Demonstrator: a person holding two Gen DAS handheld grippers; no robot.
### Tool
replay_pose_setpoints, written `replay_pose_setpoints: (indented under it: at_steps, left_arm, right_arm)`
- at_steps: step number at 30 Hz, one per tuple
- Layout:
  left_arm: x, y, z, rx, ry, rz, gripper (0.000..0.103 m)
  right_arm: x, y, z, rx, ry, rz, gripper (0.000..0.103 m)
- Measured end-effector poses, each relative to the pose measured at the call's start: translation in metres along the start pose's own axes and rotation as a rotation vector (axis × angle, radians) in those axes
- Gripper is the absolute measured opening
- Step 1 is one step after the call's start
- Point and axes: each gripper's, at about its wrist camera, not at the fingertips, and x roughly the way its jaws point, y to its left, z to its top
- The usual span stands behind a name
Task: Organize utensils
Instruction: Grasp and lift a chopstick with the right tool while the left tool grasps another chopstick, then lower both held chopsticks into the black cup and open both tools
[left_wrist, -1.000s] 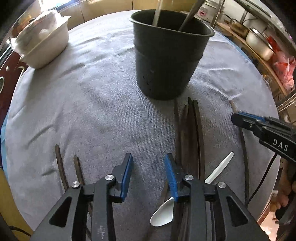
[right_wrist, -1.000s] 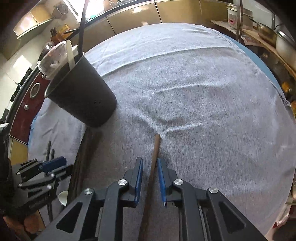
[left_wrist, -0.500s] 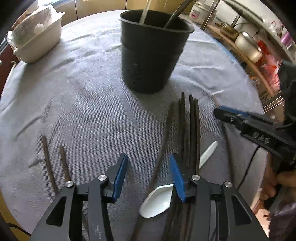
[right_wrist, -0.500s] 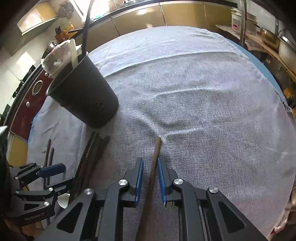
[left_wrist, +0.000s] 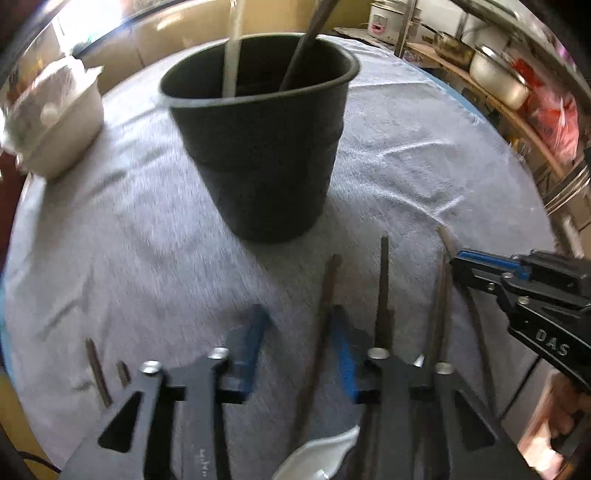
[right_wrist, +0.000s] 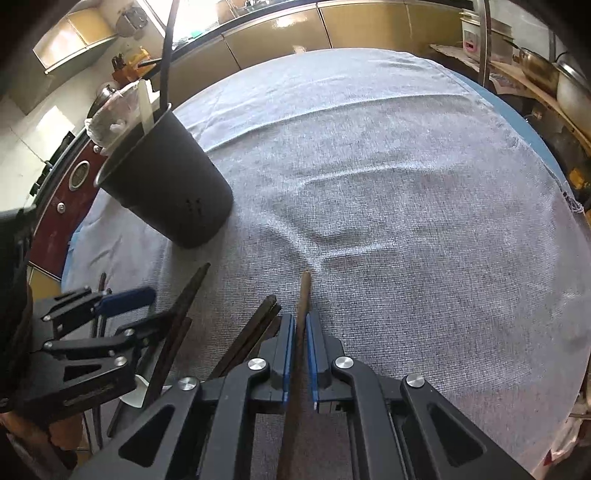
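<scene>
1. A brown chopstick (right_wrist: 301, 317) lies on the cloth-covered worktop (right_wrist: 406, 221), clamped between the right claw's (right_wrist: 297, 354) blue pads.
2. The left claw (left_wrist: 295, 343) has just been closing; its jaws stand apart over another dark chopstick (left_wrist: 325, 295).
3. The black utensil holder (left_wrist: 258, 140) stands ahead of both claws, beyond the loose chopsticks.
</scene>
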Motion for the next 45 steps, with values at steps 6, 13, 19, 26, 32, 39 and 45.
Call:
replay_pose_setpoints:
  at_steps: [6, 13, 19, 26, 32, 39, 45]
  left_arm:
    - [0.001, 0.013, 0.001, -0.078, -0.020, -0.030, 0.005]
    - [-0.049, 0.046, -0.020, -0.226, -0.177, -0.098, 0.005]
    - [-0.121, 0.072, -0.032, -0.286, -0.361, -0.108, 0.005]
    - [-0.181, 0.082, -0.026, -0.323, -0.552, -0.098, 0.005]
    - [-0.199, 0.083, -0.018, -0.343, -0.611, -0.101, 0.005]
    - [-0.235, 0.089, 0.016, -0.359, -0.693, -0.086, 0.005]
    - [-0.267, 0.094, 0.053, -0.368, -0.806, -0.065, 0.005]
  right_arm:
    - [0.001, 0.007, 0.002, -0.023, 0.000, -0.017, 0.006]
    - [-0.029, -0.004, -0.007, -0.008, -0.092, 0.094, 0.006]
    - [-0.073, 0.007, -0.005, -0.030, -0.193, 0.166, 0.006]
    - [-0.129, 0.030, 0.002, -0.065, -0.374, 0.233, 0.006]
    - [-0.160, 0.050, 0.010, -0.086, -0.523, 0.247, 0.006]
    - [-0.197, 0.078, 0.040, -0.128, -0.647, 0.253, 0.006]
    - [-0.234, 0.100, 0.079, -0.158, -0.756, 0.235, 0.006]
